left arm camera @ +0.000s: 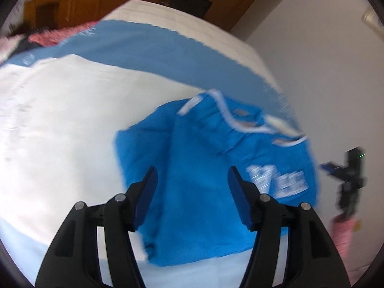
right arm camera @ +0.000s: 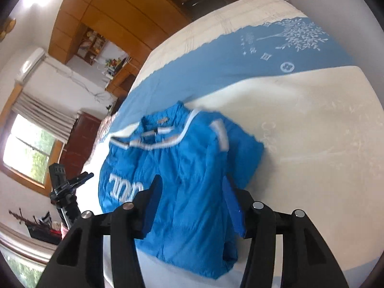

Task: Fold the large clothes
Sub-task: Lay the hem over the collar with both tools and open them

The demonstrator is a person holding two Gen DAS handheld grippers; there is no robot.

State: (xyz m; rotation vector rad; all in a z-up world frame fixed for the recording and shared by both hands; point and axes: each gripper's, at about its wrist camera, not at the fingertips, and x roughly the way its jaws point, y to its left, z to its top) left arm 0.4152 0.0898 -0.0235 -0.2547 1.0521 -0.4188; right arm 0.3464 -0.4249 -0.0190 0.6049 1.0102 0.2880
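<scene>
Both claws [left arm camera: 192,187] [right arm camera: 192,192] gape empty over the seemingly folded blue jacket [left arm camera: 204,192] on the bed [left arm camera: 60,120].

Both fisheye views look steeply down along their own tool fingers at the bed [left arm camera: 60,120], from close above. The left wrist view has the blue jacket [left arm camera: 204,180] at lower centre; the right wrist view shows the same jacket [right arm camera: 187,180] at centre, from its other side.

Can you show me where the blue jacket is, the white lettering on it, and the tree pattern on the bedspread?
blue jacket [right arm camera: 192,192]: right wrist view, middle of its body.
white lettering [left arm camera: 278,180]: left wrist view, on the letters.
tree pattern [right arm camera: 297,36]: right wrist view, on the leaves.
</scene>
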